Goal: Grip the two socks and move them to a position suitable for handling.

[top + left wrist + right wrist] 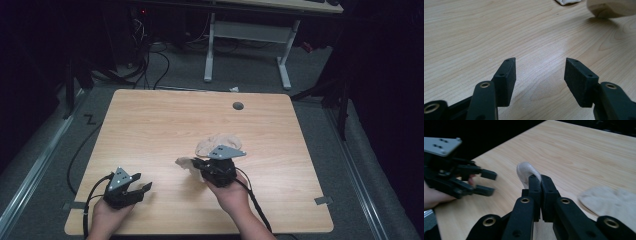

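Note:
A pale beige cloth [216, 142] lies crumpled near the middle of the wooden table [150, 120]. My right gripper [196, 165] is shut on one end of it; in the right gripper view that white end of the cloth [525, 173] sticks up above the closed jaws of the right gripper [540, 178], and the rest of the cloth [614, 200] lies to the right. My left gripper [141, 183] rests open near the front left of the table, with nothing between its fingers [507, 75]. It appears in the right gripper view as well, the left gripper [487, 182] open at the left.
A round grey grommet [238, 105] sits near the table's far edge. Beyond the table stand a white desk frame [247, 37] and cables [150, 60] on the grey floor. The surroundings are dark.

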`<action>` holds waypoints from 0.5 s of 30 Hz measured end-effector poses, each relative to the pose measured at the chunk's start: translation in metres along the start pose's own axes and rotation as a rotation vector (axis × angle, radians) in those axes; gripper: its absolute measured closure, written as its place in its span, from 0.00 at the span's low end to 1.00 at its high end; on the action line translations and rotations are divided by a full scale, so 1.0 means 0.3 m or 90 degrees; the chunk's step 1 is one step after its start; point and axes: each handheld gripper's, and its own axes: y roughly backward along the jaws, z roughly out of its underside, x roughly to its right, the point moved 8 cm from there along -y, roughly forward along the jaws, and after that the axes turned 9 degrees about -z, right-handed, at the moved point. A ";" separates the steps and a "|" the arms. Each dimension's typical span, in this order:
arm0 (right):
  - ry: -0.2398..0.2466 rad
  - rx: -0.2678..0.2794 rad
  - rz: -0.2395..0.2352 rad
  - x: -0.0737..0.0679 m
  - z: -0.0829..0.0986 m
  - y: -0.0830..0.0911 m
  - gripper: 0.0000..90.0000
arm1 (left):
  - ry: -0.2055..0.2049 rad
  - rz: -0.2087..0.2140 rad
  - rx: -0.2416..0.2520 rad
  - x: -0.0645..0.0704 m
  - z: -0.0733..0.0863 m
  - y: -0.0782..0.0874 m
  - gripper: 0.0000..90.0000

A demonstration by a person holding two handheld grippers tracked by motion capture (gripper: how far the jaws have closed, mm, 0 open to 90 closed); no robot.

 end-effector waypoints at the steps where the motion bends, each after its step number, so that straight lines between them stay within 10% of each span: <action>1: 0.002 0.001 -0.013 -0.027 -0.009 -0.018 0.98 | 0.000 0.000 0.000 -0.001 0.000 0.001 0.48; 10: 0.040 0.031 -0.077 -0.170 -0.094 -0.079 0.98 | 0.010 0.001 0.004 -0.016 -0.004 0.009 0.48; 15: 0.036 0.014 -0.042 -0.117 -0.069 -0.067 0.98 | 0.011 0.003 0.004 -0.015 -0.005 0.008 0.48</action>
